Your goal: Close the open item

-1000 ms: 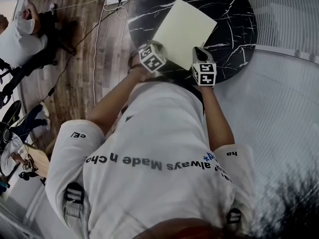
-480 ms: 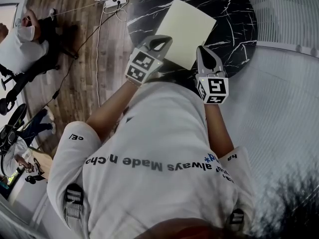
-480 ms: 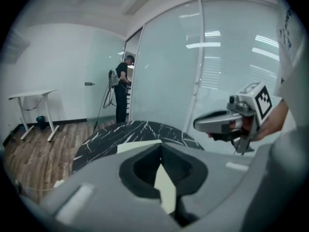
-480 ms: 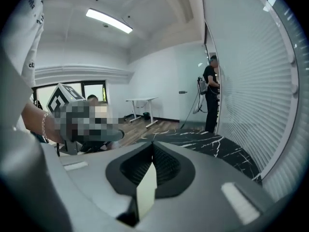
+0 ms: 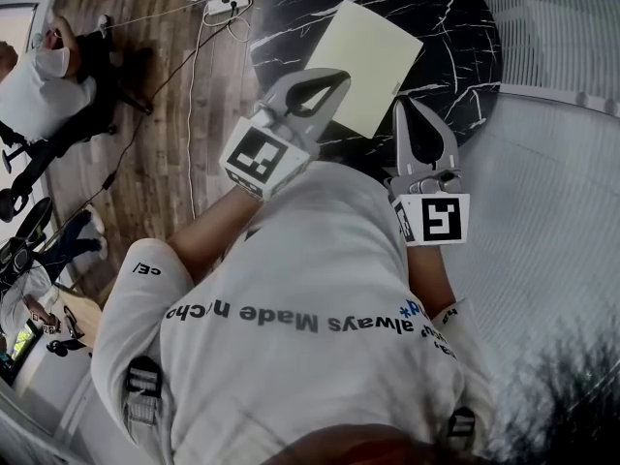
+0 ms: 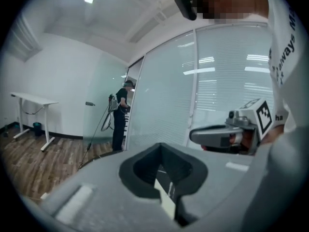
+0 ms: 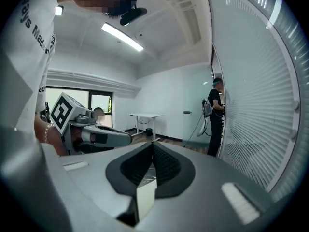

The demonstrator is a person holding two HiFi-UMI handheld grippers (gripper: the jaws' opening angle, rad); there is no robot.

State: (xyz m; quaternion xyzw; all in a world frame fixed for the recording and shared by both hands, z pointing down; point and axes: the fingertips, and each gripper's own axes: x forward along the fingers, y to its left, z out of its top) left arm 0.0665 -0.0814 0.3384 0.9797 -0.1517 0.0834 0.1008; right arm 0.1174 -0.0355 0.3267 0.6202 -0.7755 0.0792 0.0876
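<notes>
Folder (image 5: 373,54) lies flat and closed by the near edge of the table (image 5: 448,27). Left gripper (image 5: 338,75) and right gripper (image 5: 403,104) hover there, both with jaws together and empty.

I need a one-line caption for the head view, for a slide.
Left gripper and right gripper, both shut and empty, held near a pale folder lying flat on a black table.
</notes>
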